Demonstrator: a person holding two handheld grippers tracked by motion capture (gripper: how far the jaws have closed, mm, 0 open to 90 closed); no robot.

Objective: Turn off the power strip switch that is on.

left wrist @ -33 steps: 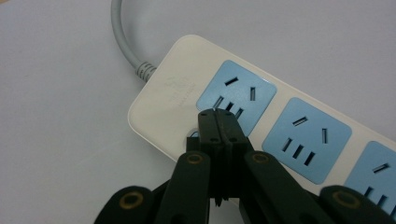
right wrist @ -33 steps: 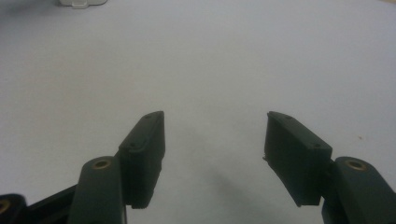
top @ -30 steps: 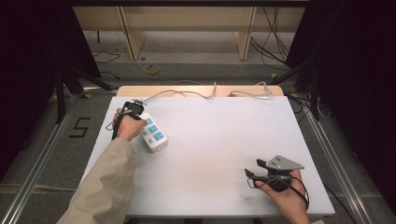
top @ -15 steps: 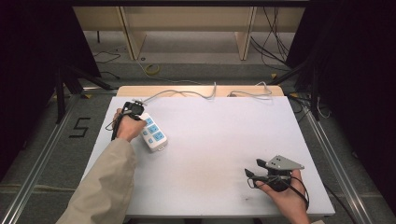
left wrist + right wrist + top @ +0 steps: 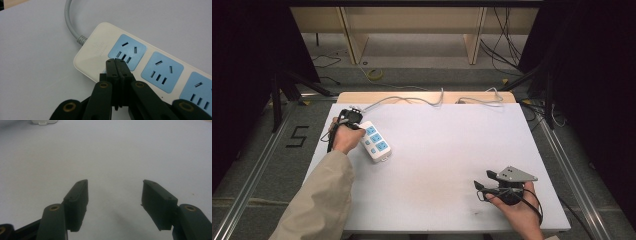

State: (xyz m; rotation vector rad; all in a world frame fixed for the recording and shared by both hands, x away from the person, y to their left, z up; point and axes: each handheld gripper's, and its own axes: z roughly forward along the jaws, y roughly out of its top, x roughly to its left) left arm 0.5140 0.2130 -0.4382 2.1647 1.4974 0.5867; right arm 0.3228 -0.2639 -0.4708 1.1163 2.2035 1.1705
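**Left fingers pressed together over the power strip's end**

A white power strip [image 5: 375, 142] with blue sockets lies at the table's [image 5: 452, 150] far left, its grey cord [image 5: 71, 23] running off its end. The left gripper [image 5: 116, 65] has its fingers closed against each other, tips over the strip's cord end, just beside the first socket [image 5: 127, 52]; contact cannot be told. The right gripper [image 5: 115, 195] sits near right, well apart, fingers spread over bare table.
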